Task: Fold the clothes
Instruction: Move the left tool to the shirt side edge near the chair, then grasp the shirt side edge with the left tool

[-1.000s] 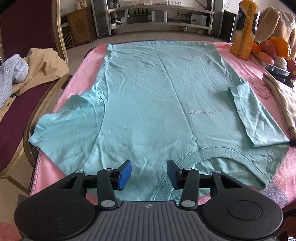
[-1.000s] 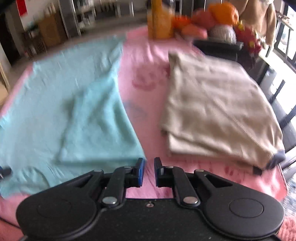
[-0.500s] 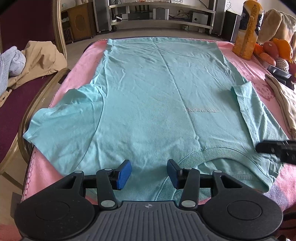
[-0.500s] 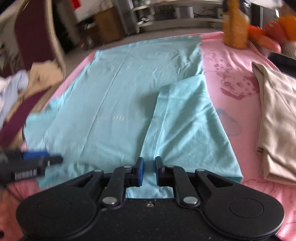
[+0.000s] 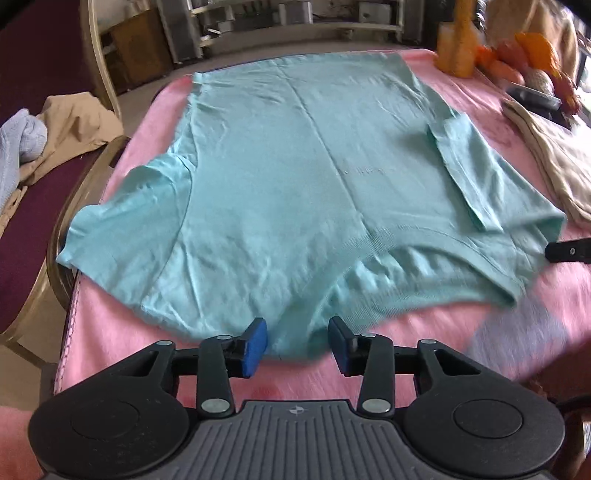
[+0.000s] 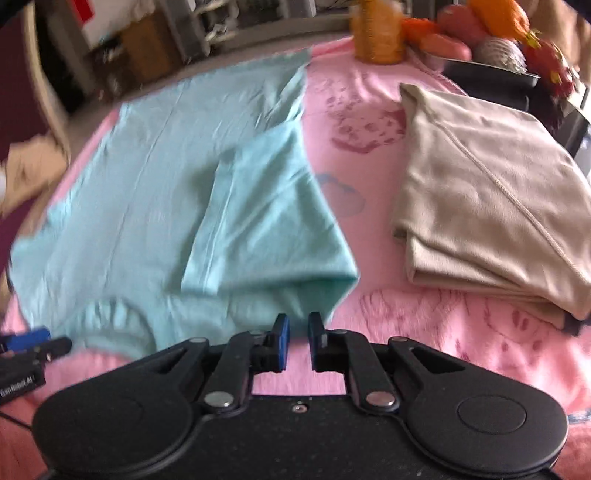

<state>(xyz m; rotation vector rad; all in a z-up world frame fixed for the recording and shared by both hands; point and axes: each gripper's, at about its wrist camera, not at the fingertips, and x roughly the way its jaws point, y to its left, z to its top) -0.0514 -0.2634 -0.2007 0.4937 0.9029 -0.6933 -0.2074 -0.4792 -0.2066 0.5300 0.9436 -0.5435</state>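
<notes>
Meanwhile, through the left wrist camera, the left claw [image 5: 297,341] is hovering wide open and empty at the near collar edge of a turquoise T-shirt [image 5: 295,177], which is lying flat on the pink-covered surface [image 5: 110,332] with its right sleeve [image 5: 469,173] folded inward and its left sleeve [image 5: 125,218] reaching toward the surface's edge. That overhanging sleeve is risking a slide off the side if the shirt is dragged, and a pinch catching only the top layer at the collar would be skewing any fold. A chair [image 5: 48,206] heaped with clothes is standing at the left, shelving behind.

From the right wrist camera, the right claw [image 6: 295,336] is sitting nearly closed, gripping nothing, just short of the shirt's shoulder corner [image 6: 314,291]. A folded beige garment [image 6: 491,206] is lying close by; a wide sweep could be disturbing it. Fruit [image 6: 480,22] and an orange container [image 6: 376,33] are crowding the far edge.
</notes>
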